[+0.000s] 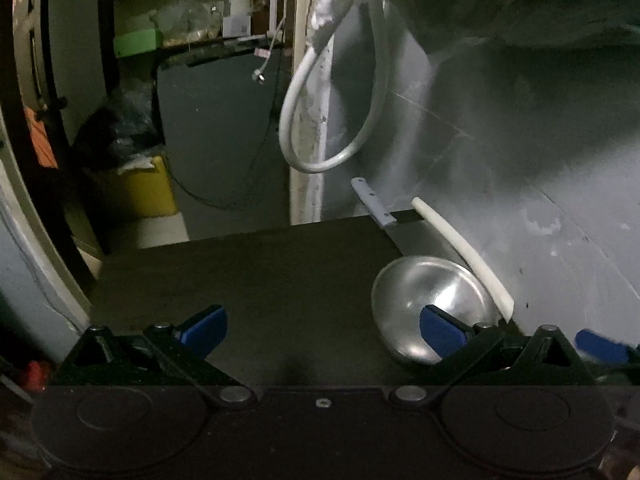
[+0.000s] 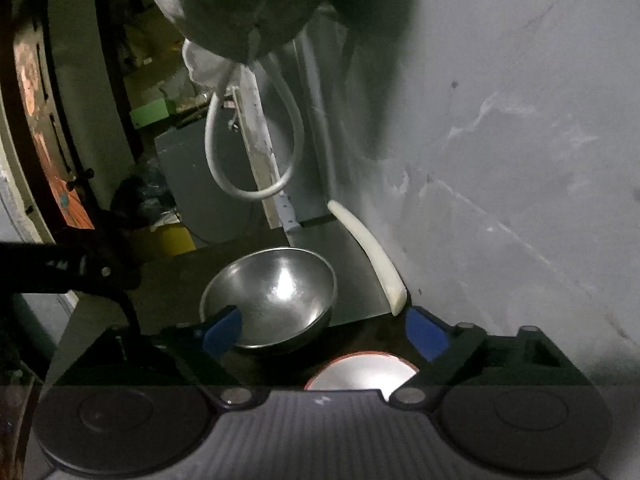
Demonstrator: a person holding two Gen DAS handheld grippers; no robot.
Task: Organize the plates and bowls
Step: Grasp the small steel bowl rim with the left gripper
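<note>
Steel bowl (image 2: pixel 272 300) empty near tabletop (image 1: pixel 248 280) far edge, wall beside | open tabletop left | both jaws released

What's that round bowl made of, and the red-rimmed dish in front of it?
The bowl looks like polished metal, probably stainless steel: silvery, with bright mirror-like glints inside. The red-rimmed dish is mostly hidden behind the tongs; its pale, glossy face reflects the light, so it may be metal or enamel, but I can't tell for sure.
</note>
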